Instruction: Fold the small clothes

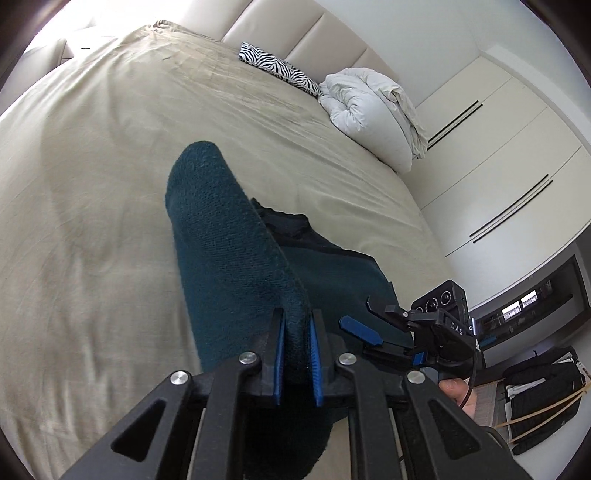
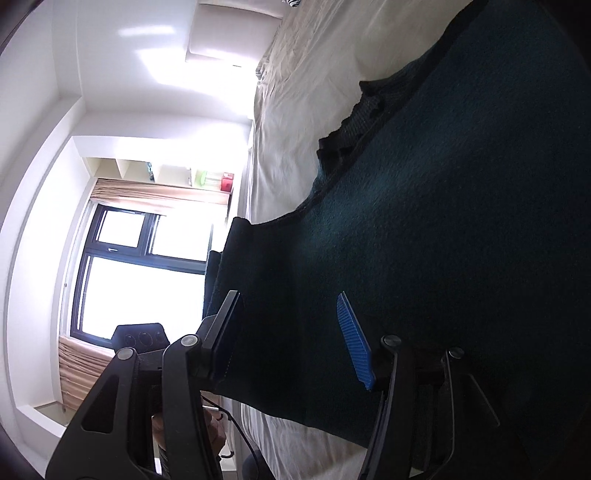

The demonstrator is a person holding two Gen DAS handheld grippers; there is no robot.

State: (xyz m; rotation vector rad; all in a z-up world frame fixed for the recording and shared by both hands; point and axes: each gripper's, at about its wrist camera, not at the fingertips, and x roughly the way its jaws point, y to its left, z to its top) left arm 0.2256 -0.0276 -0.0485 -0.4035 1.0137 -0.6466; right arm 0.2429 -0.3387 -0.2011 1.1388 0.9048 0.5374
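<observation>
Closest to the left camera, the left gripper (image 1: 297, 338) has its two blue pads pressed together on a raised fold of the teal garment (image 1: 229, 236), so a ridge of knit cloth stands up from the fingers and runs away from the lens. The rest of the garment lies flat on the bed (image 1: 92, 166), with its dark neckline on the far side of the ridge. Just to the right of the garment's near edge is the right gripper (image 1: 364, 328); its fingers are apart and nothing is between them, and in the right view the garment passes behind the open fingers, but I cannot tell if one pad (image 2: 354, 343) touches the cloth. Further from the garment, near the headboard (image 1: 295, 33), there are a zebra pillow (image 1: 277, 68) and a rolled white duvet (image 1: 369, 110), and a wardrobe (image 1: 498, 147) stands beyond the bed. In my judgement the step in hand is the first fold: one side or sleeve is lifted to be carried over the body of the garment. The next move probably asks the left gripper to bring the lifted edge across and lay it down flat, while the right one holds or takes the near edge so the cloth does not slide. The knit looks thick and soft, so it may sag or fold unevenly.
</observation>
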